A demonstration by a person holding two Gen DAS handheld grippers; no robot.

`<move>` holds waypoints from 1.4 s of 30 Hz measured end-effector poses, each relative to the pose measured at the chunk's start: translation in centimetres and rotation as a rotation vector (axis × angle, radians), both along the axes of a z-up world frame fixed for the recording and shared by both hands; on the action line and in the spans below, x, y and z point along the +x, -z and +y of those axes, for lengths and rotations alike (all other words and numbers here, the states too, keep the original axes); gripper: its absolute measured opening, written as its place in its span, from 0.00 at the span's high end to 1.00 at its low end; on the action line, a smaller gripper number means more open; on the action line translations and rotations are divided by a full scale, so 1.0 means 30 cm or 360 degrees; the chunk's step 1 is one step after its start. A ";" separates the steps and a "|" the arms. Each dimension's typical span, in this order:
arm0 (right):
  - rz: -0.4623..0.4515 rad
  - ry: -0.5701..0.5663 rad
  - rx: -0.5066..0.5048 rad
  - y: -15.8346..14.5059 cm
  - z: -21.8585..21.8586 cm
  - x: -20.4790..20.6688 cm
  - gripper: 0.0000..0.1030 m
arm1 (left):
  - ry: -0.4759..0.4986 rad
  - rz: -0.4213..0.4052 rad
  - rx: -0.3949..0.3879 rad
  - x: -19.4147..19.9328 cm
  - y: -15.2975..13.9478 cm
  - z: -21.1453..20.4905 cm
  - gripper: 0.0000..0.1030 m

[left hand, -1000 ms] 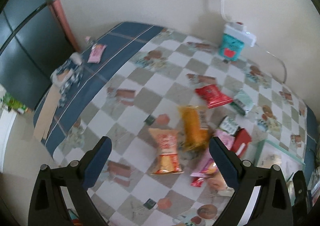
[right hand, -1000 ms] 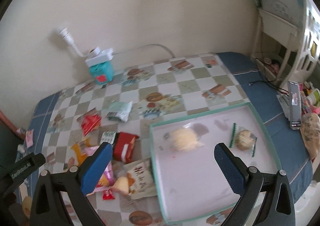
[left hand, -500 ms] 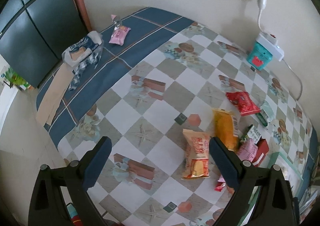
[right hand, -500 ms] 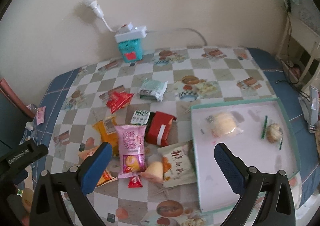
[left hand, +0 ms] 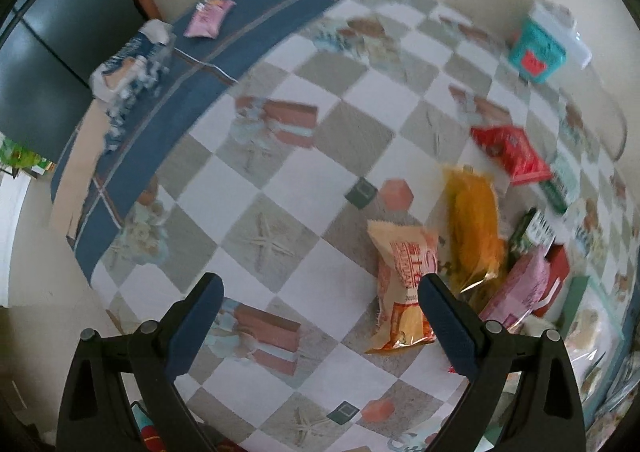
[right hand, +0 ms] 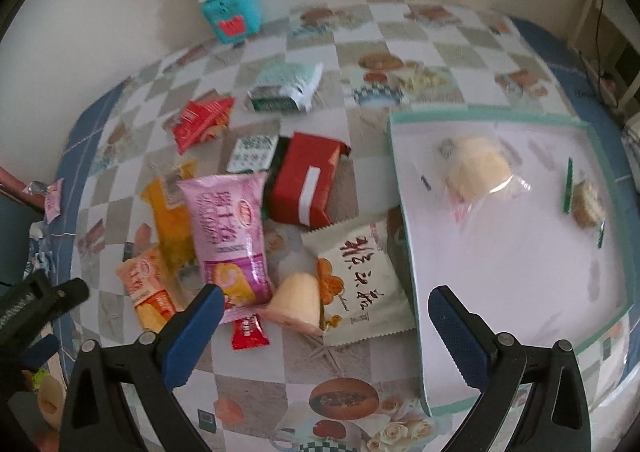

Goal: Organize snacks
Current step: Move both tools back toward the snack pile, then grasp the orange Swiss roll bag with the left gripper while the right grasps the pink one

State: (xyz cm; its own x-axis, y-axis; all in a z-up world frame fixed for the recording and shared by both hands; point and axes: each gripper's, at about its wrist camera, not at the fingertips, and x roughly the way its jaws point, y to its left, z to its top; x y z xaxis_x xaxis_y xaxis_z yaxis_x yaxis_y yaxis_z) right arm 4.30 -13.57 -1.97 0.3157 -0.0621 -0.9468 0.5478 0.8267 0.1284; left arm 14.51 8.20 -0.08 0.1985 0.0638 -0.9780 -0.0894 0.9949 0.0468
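Two tools spread wide, grasping nothing: right tool (right hand: 322, 306) above cone-shaped snack (right hand: 297, 296) and cream packet (right hand: 358, 284), left tool (left hand: 320, 296) over bare desk (left hand: 248, 195) beside orange packet (left hand: 404, 284); step: approach for pick; next: lower onto one packet, clench, carry to tray (right hand: 404, 139); farther off, tray holds pale bun (right hand: 478, 167) and small cookie (right hand: 587, 203)

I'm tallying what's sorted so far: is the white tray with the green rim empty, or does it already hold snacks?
Not empty: the tray holds two clear-wrapped snacks, a pale round bun and a small brown cake.
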 end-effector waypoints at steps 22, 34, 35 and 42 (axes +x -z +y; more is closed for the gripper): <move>-0.0180 -0.0113 0.0081 0.044 0.004 0.090 0.05 | 0.0122 0.0207 -0.0102 0.036 0.206 -0.147 0.12; -0.0184 -0.0233 0.0122 0.086 0.061 0.138 0.16 | 0.0037 0.0292 -0.0156 0.061 0.252 -0.102 0.56; -0.0180 -0.0243 0.0121 0.090 0.068 0.142 0.17 | 0.0024 0.0291 -0.0165 0.064 0.253 -0.096 0.57; -0.0179 -0.0289 0.0139 0.107 0.098 0.160 0.31 | -0.0019 0.0280 -0.0151 0.102 0.243 -0.027 0.58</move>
State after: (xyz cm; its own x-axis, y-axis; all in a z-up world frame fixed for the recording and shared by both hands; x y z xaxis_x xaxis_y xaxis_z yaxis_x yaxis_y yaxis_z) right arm 9.11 -10.62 -5.18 0.4182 0.0864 -0.9042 0.3690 0.8935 0.2560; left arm 17.55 7.39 -7.37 0.0239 -0.0287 -0.9993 -0.1000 0.9945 -0.0309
